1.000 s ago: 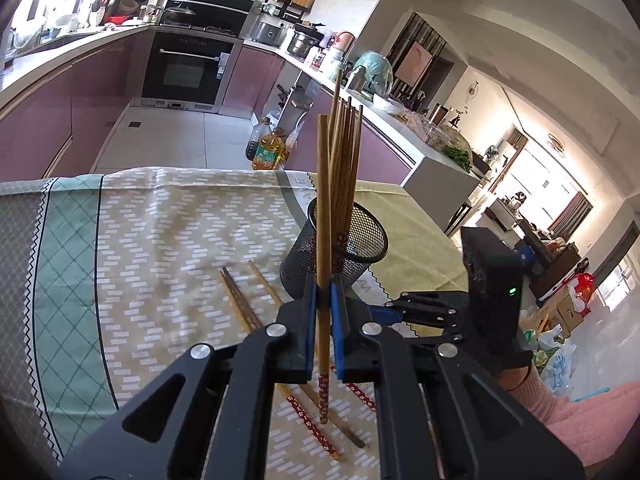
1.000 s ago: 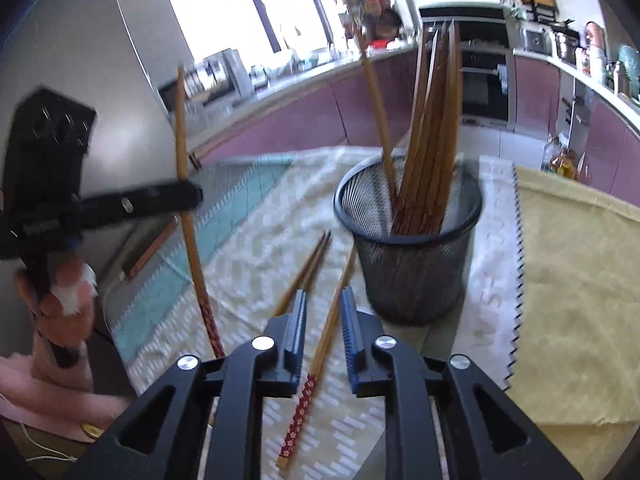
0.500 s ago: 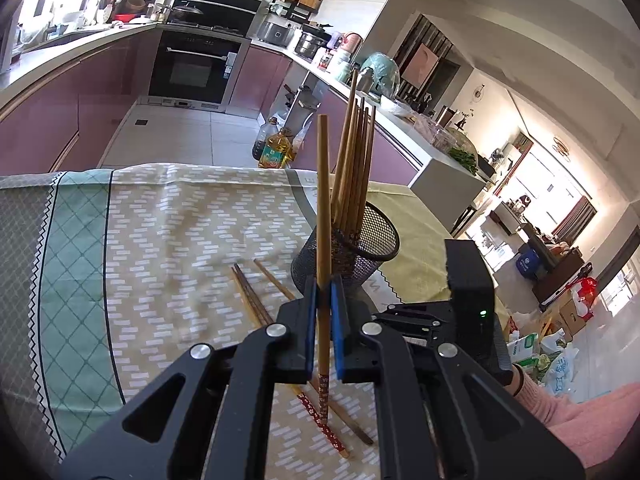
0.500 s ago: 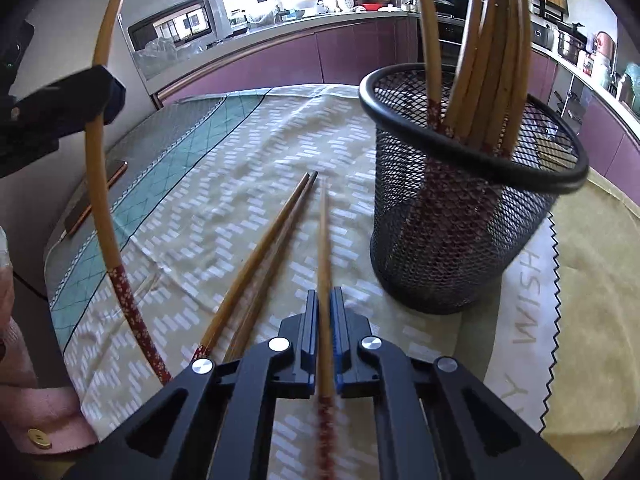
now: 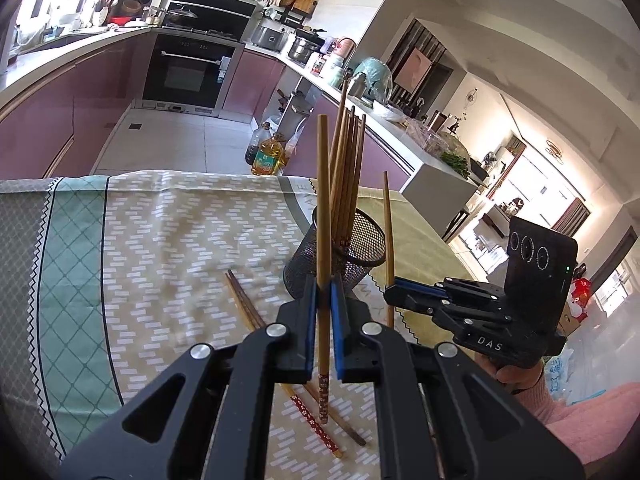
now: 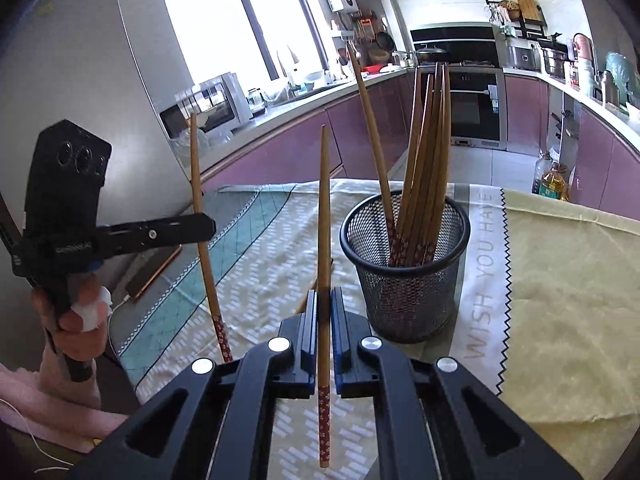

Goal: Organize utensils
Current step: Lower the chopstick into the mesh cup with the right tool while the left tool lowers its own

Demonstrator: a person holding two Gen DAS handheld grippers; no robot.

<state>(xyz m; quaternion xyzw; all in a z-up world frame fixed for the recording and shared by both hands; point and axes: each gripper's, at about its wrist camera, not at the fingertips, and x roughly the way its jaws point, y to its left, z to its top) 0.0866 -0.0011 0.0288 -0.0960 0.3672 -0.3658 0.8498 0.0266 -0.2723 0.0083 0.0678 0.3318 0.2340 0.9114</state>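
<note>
Beside the mesh holder (image 6: 404,264), one chopstick (image 5: 323,240) is clamped upright by the left gripper (image 5: 324,332), another chopstick (image 6: 324,264) by the right gripper (image 6: 325,340).

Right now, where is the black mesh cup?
The black mesh cup stands on the tablecloth, just right of the right gripper, full of chopsticks.

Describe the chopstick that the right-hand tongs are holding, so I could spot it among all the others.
Find the black mesh cup on the patterned tablecloth. Just to its left in the right wrist view, one chopstick stands nearly upright, clamped in the right tongs. Unlike the bunch in the cup or the pair lying flat, it hangs in the air, red patterned end down.
</note>
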